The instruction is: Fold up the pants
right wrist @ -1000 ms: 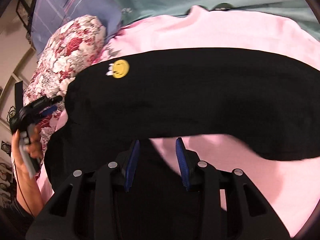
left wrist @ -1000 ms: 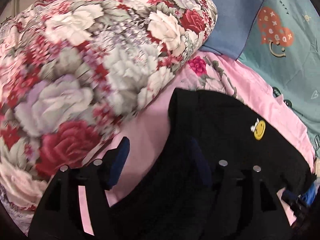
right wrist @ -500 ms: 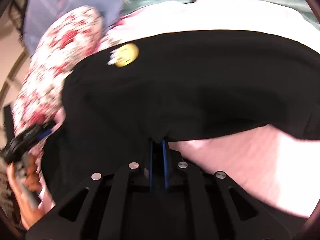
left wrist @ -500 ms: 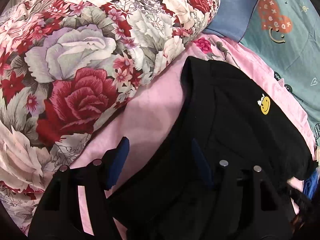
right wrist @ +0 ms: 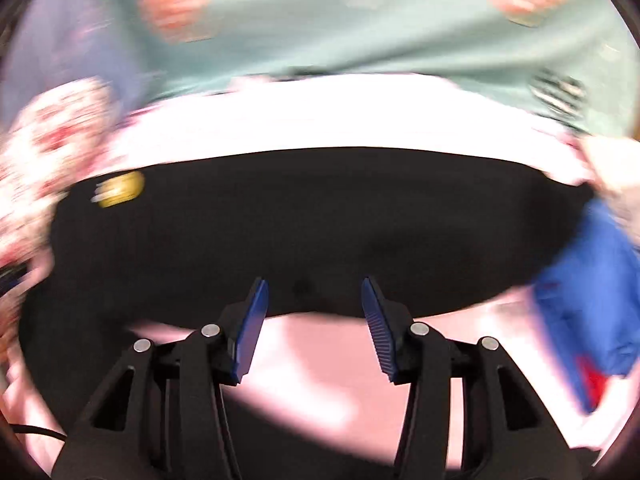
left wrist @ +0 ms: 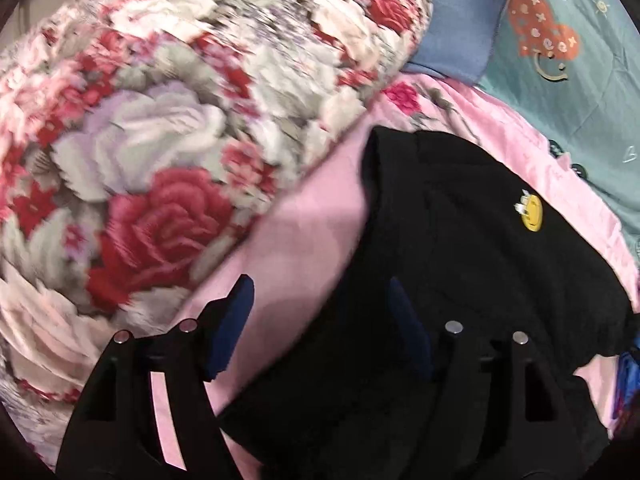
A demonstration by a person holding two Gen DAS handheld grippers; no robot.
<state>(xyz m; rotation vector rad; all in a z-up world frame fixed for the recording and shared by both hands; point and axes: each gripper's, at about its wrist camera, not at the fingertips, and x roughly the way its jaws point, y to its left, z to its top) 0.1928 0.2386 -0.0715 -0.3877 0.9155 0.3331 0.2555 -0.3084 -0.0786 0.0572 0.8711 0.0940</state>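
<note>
Black pants (left wrist: pixel 460 272) with a yellow smiley patch (left wrist: pixel 532 213) lie folded lengthwise on the pink sheet (left wrist: pixel 304 216). My left gripper (left wrist: pixel 320 292) hovers over their left edge, its jaws opening wide and its pads clear of the cloth. In the blurred right wrist view the pants (right wrist: pixel 304 216) stretch across as a long black band, patch (right wrist: pixel 120 189) at the left. My right gripper (right wrist: pixel 314 292) stands at their near edge, jaws opening, nothing pressed between the blue pads.
A rolled floral quilt (left wrist: pixel 160 120) fills the left. A blue pillow (left wrist: pixel 460 12) and teal bedding (left wrist: pixel 568 92) lie beyond the sheet. A blue garment (right wrist: pixel 588 300) sits at the right end of the pants.
The right gripper pinched the pants' near edge half a second ago, then let go and swung right; its jaws now stand apart. The left gripper barely moved and widened slightly.
</note>
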